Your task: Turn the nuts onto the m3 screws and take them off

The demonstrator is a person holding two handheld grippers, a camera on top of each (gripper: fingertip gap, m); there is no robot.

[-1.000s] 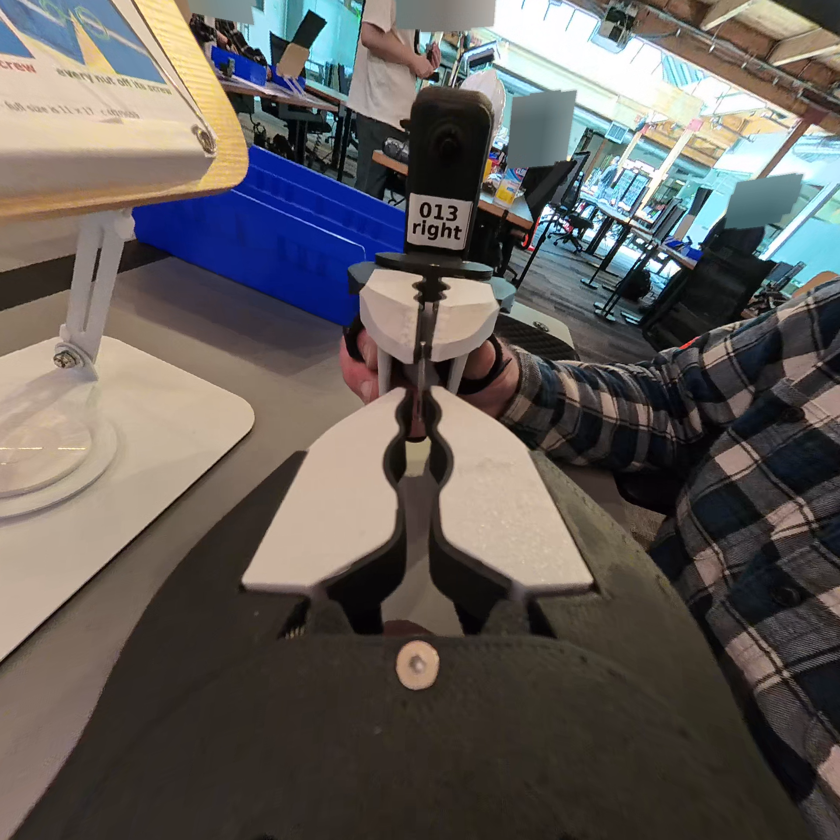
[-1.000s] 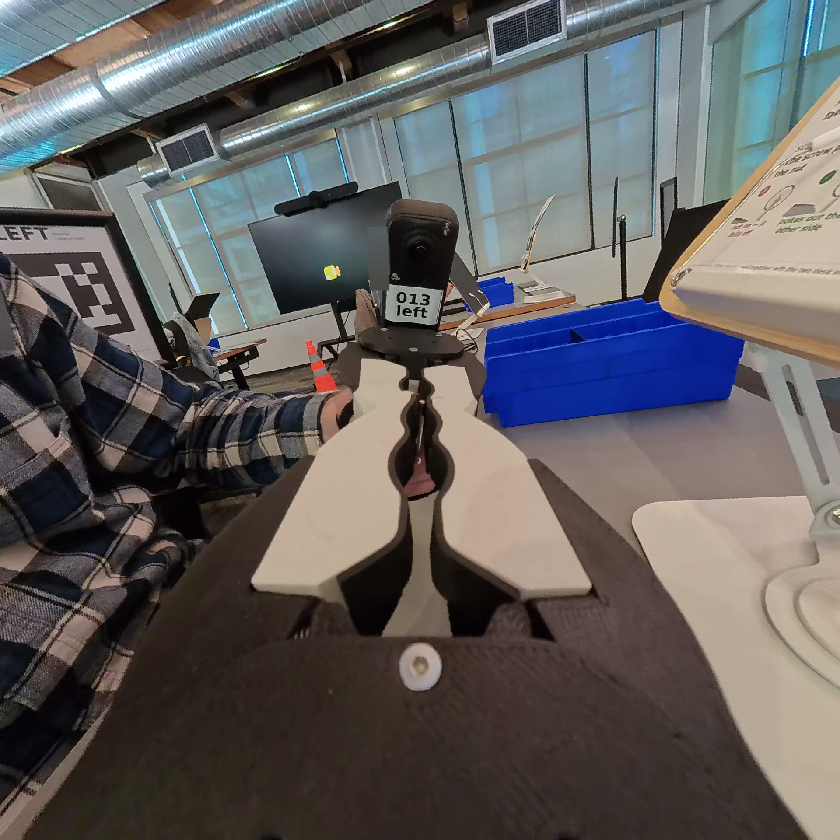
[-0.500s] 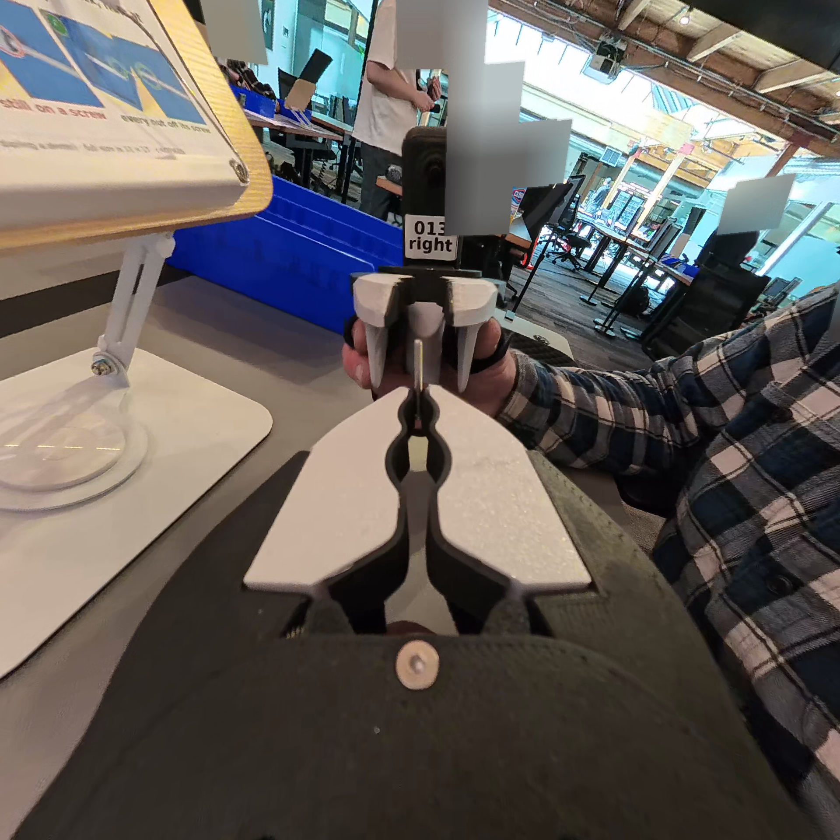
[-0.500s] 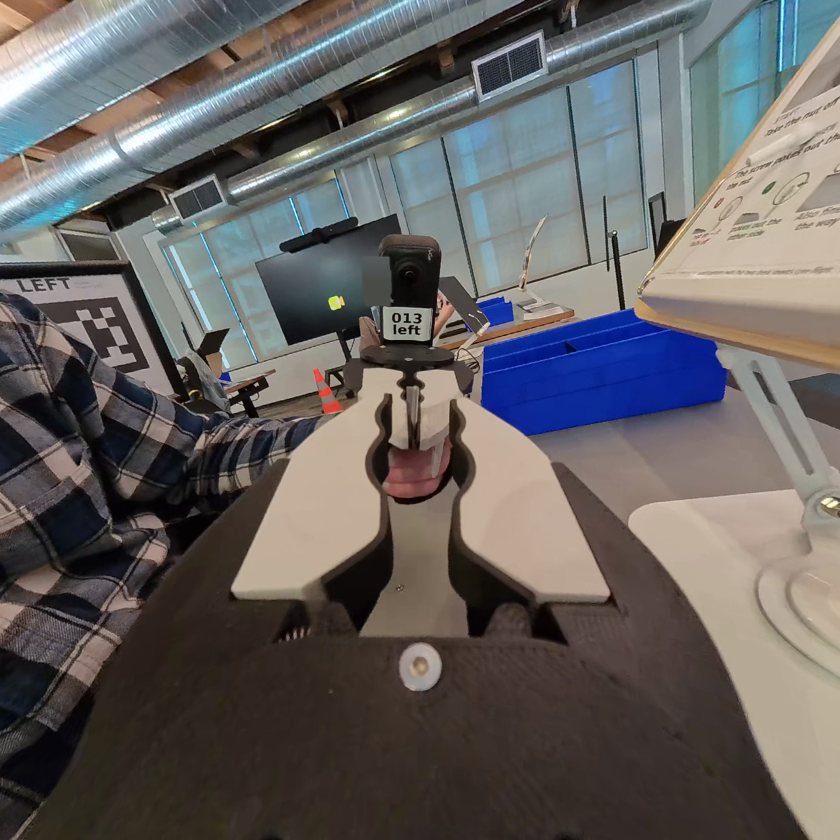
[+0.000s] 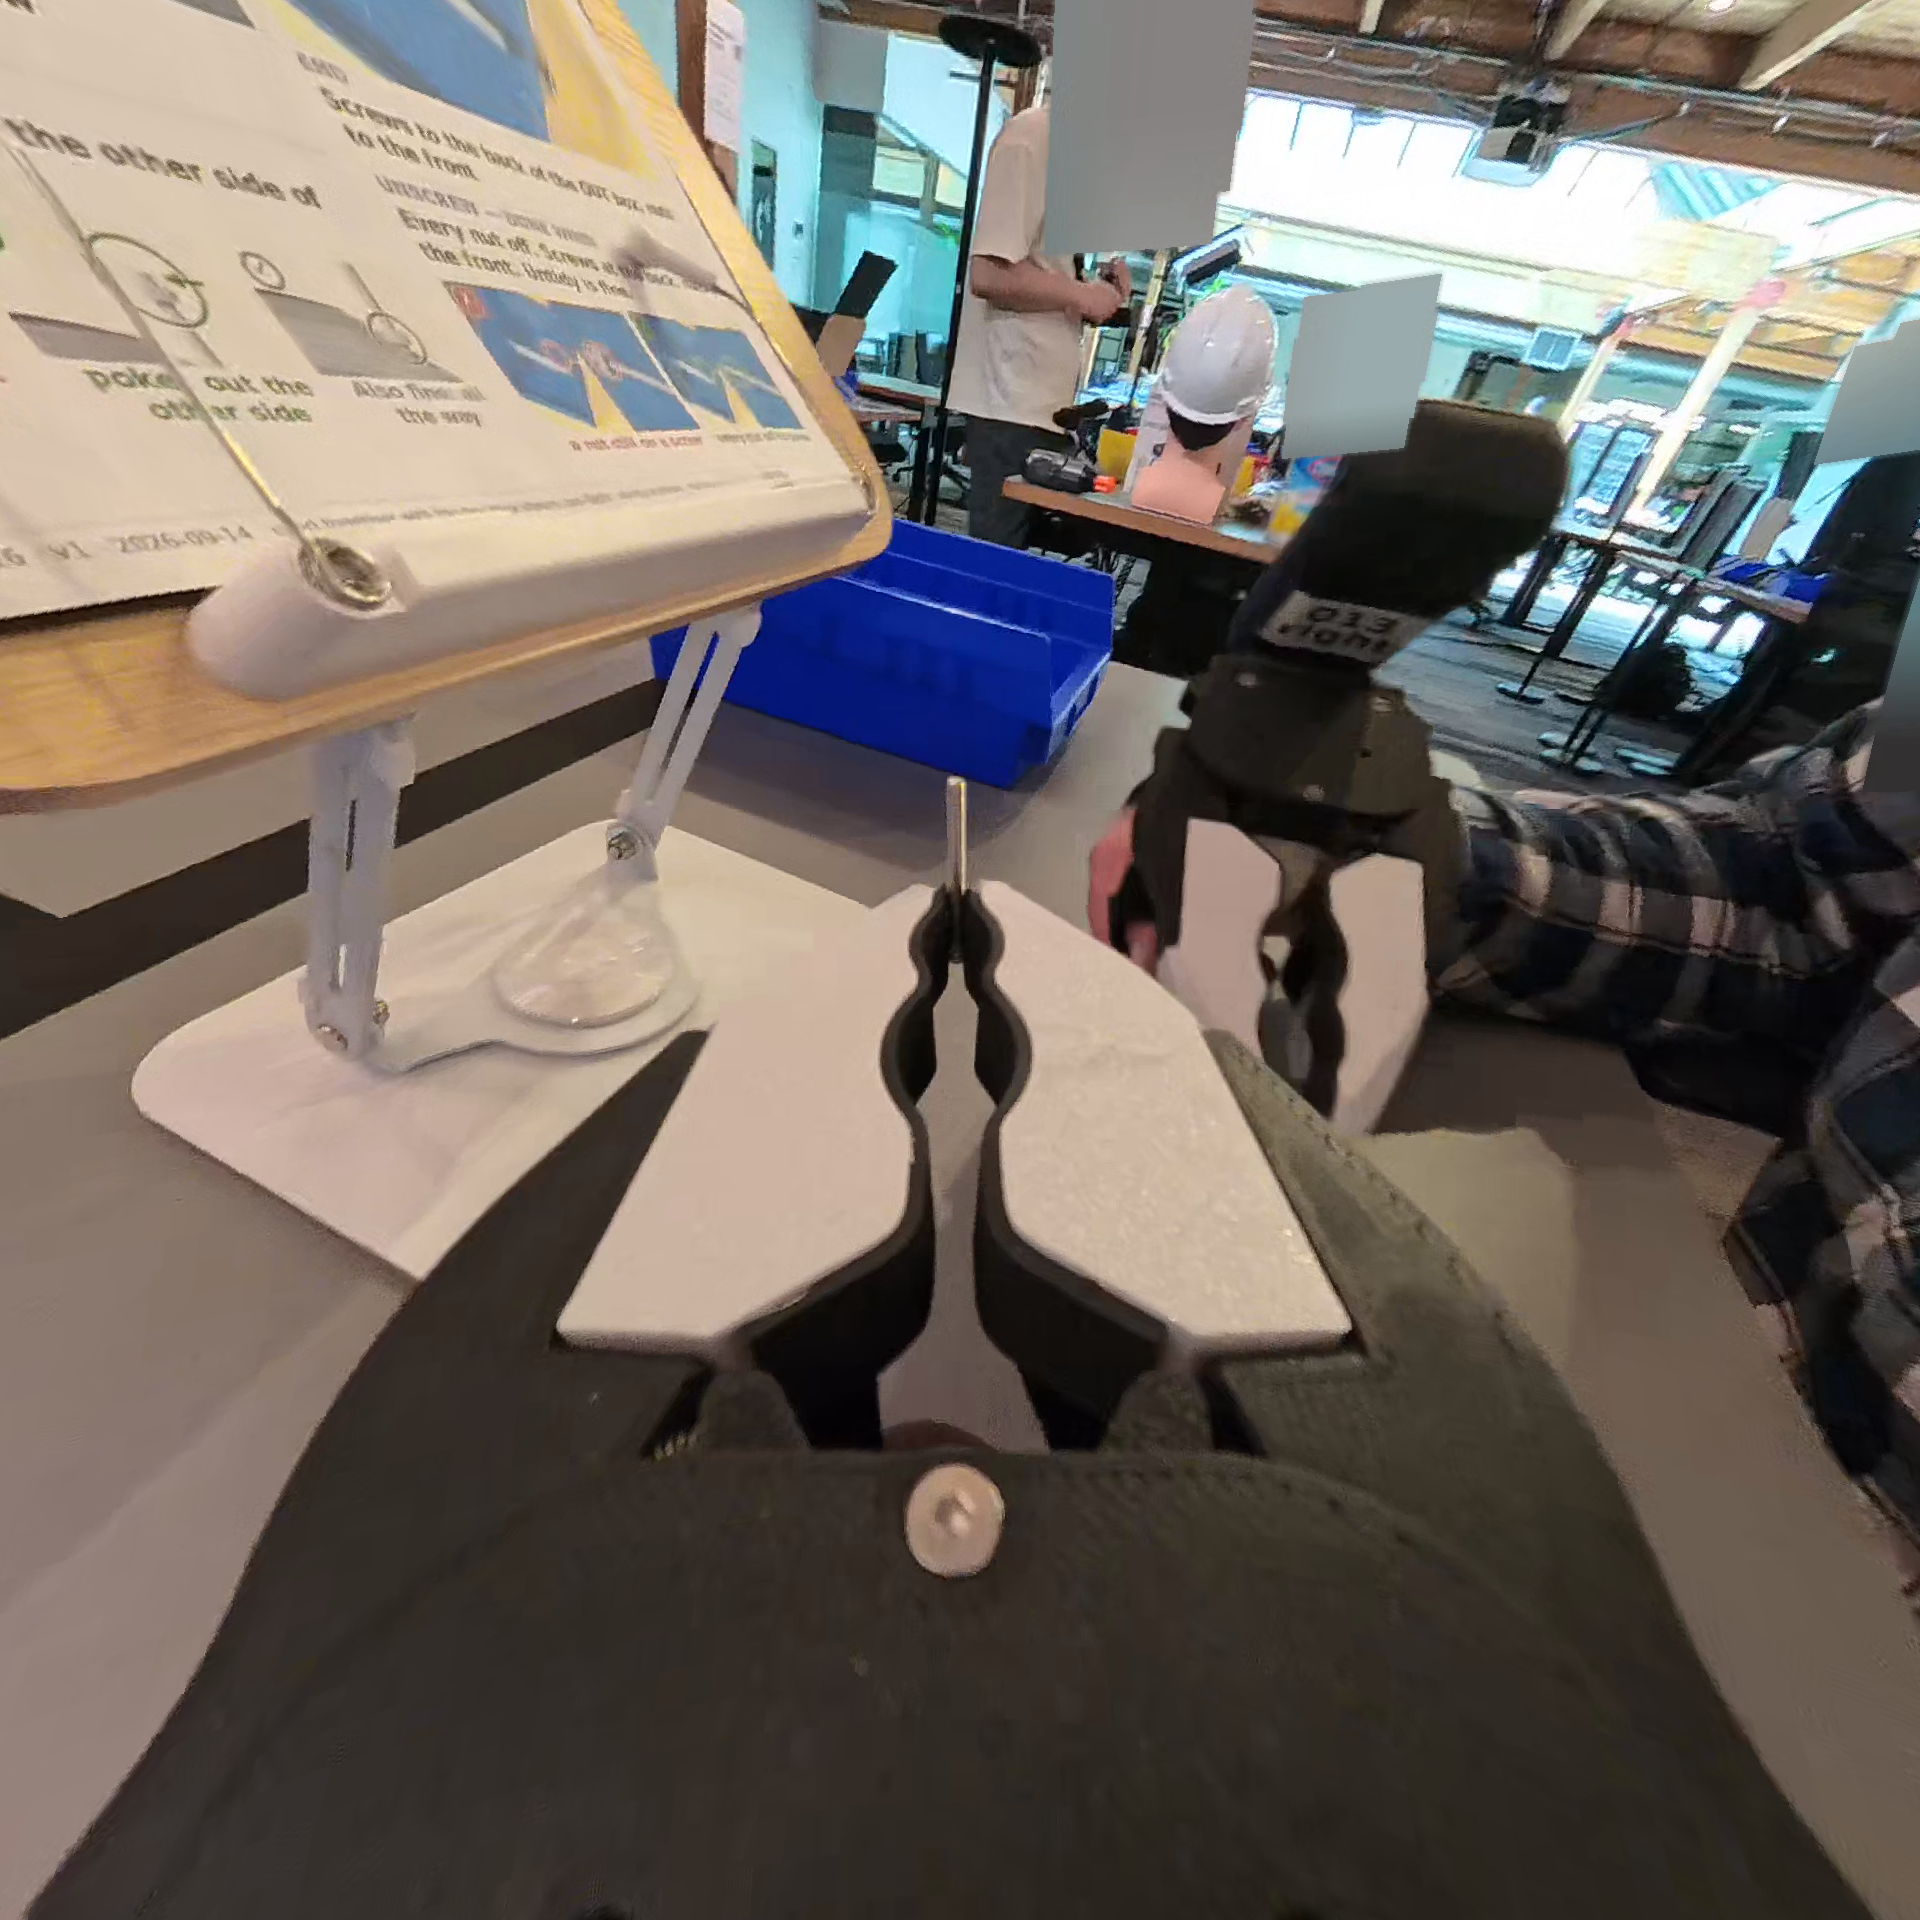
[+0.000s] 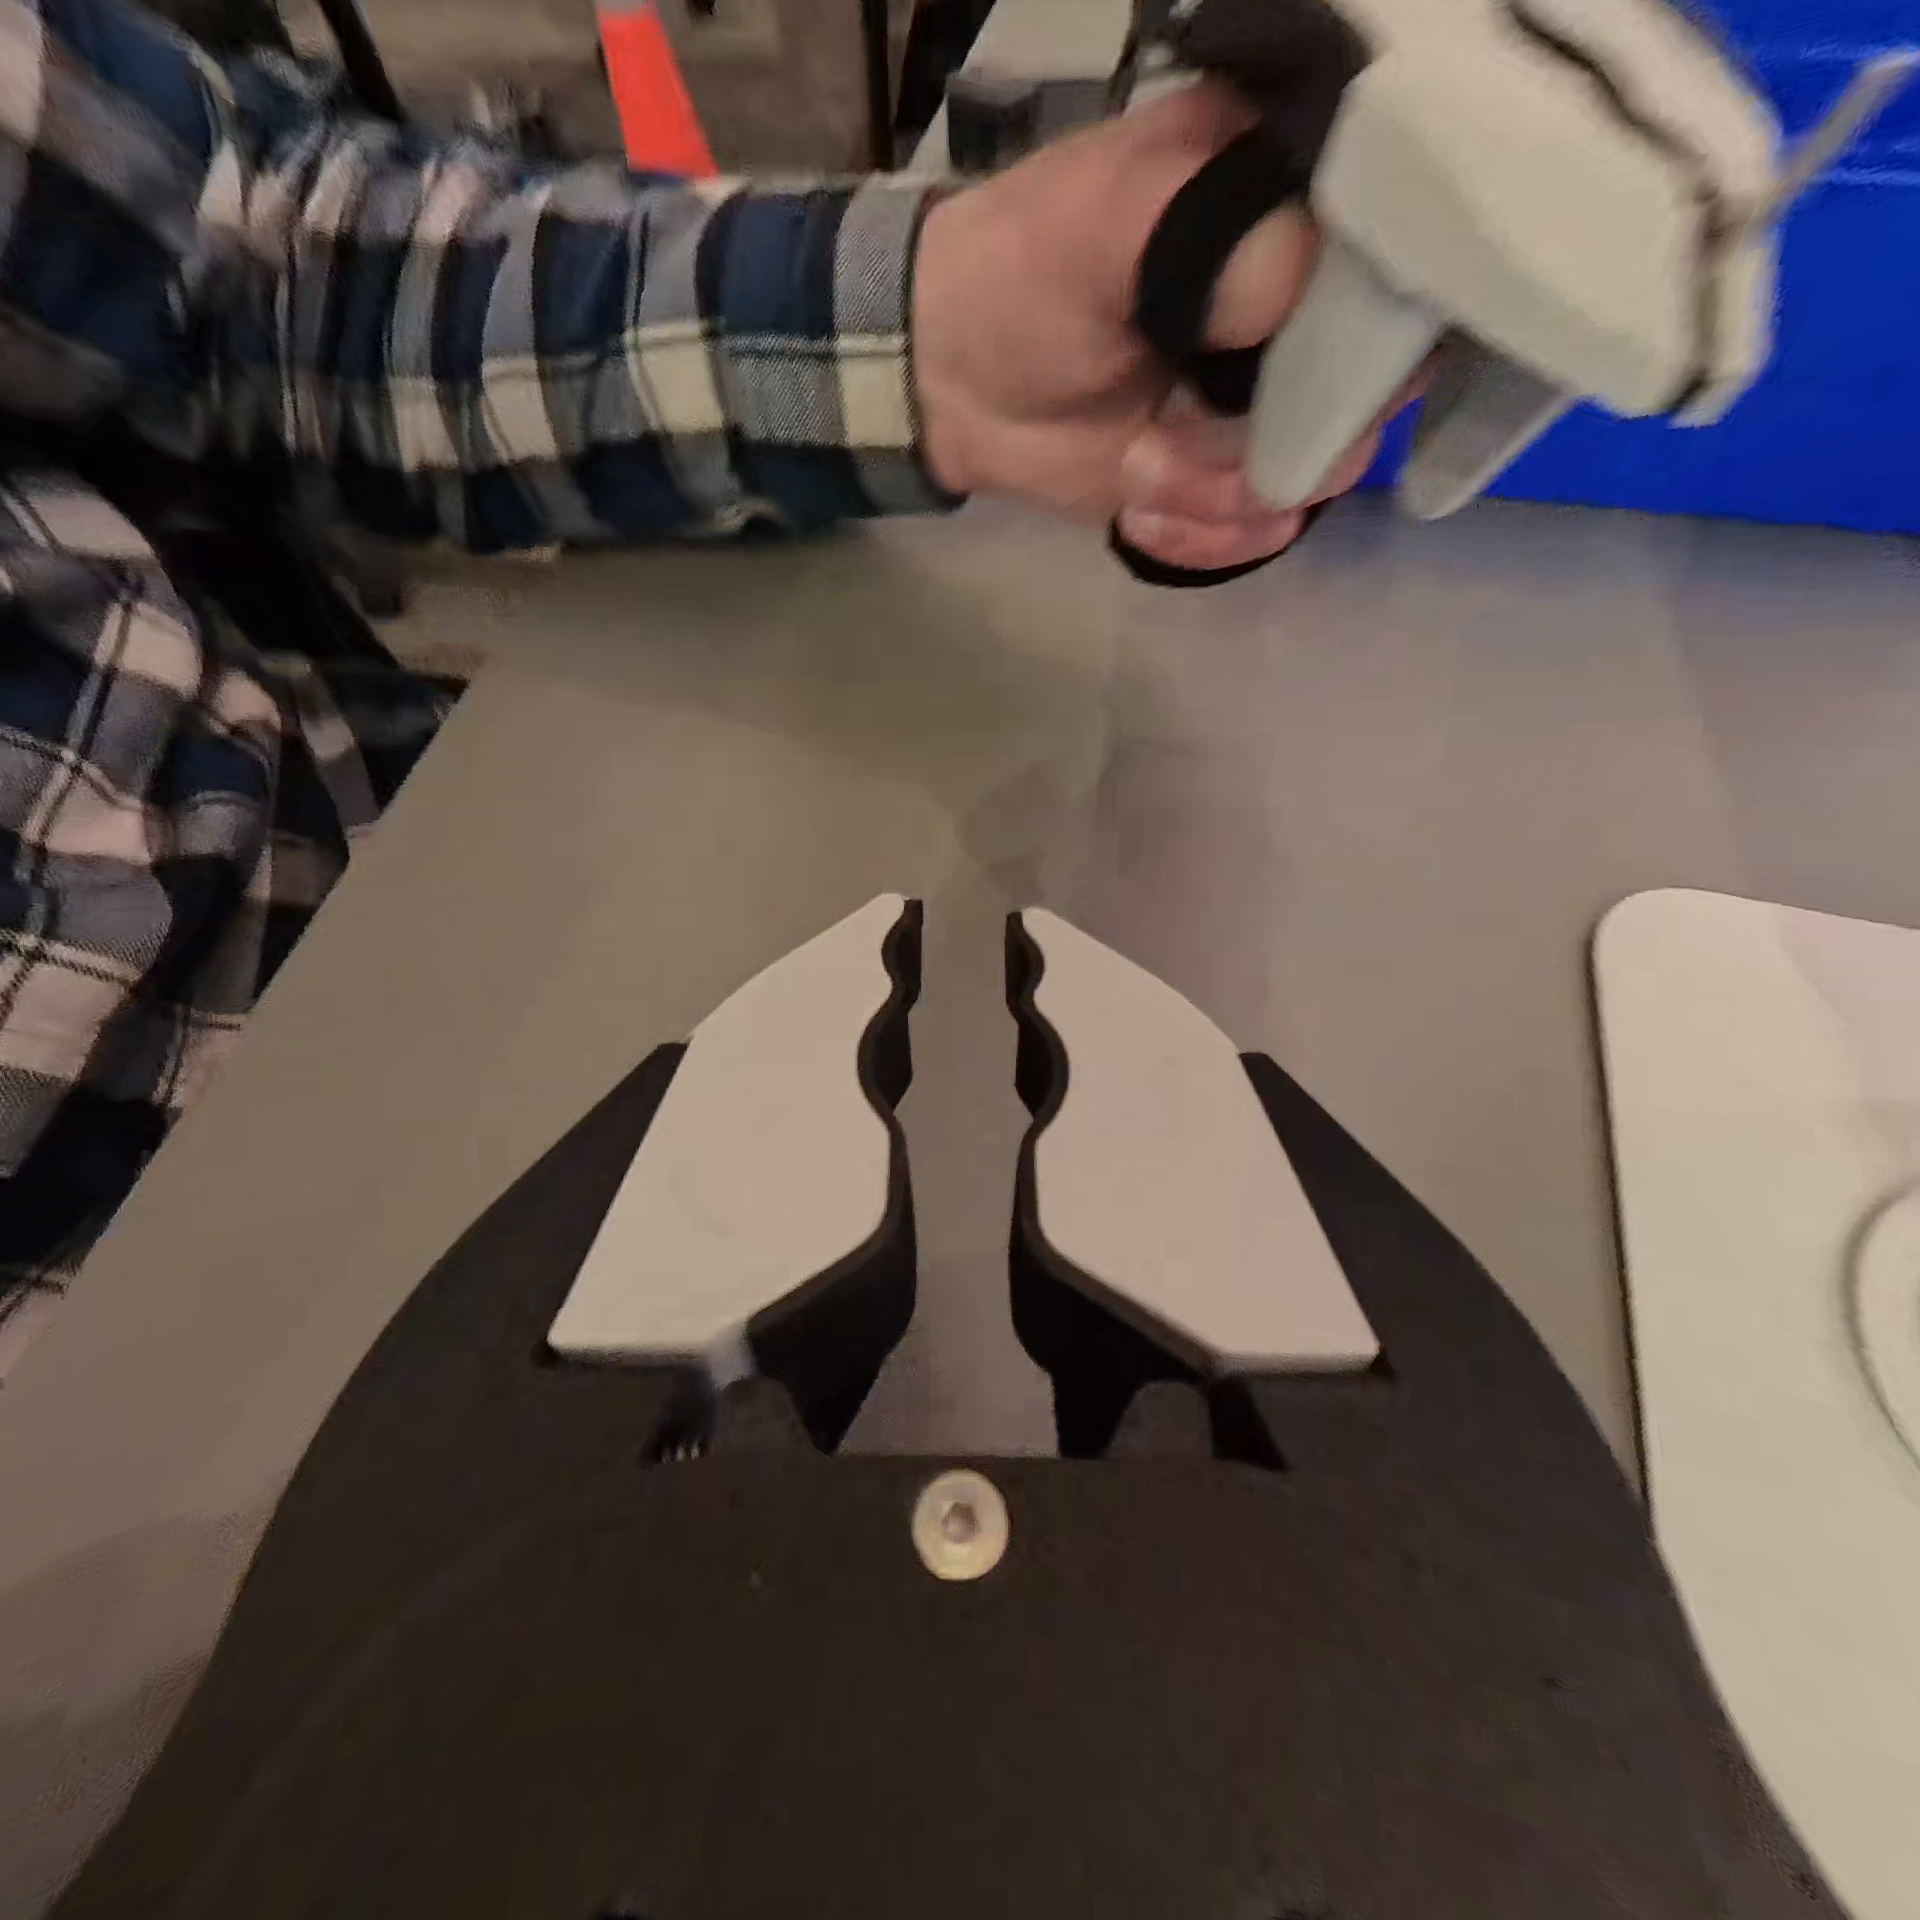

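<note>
Behind the grey table (image 5: 208, 1351) a large open workshop is seen, with desks, chairs and a standing person in the distance. On the table, a white-based stand (image 5: 343, 1101) carrying a slanted board with a printed sheet (image 5: 343, 312) is set at the left, and a blue bin (image 5: 914, 665) is placed behind it. A plaid-sleeved arm (image 5: 1662, 914) is stretched in from the right.

The left gripper (image 5: 957, 902) is closed at its tips on a thin metal pin (image 5: 956, 831), which is pinched at its lower end and is pointed straight out beyond the fingertips. The right gripper (image 6: 963, 920) is held over bare tabletop with its fingers apart and nothing between them; in the left wrist view it is seen blurred, just to the right of the pin.

The pin is judged to be light, stiff and smooth, so it may slip or pivot in a light pinch. A hold near mid-length, square across the shaft, is judged the safest.
</note>
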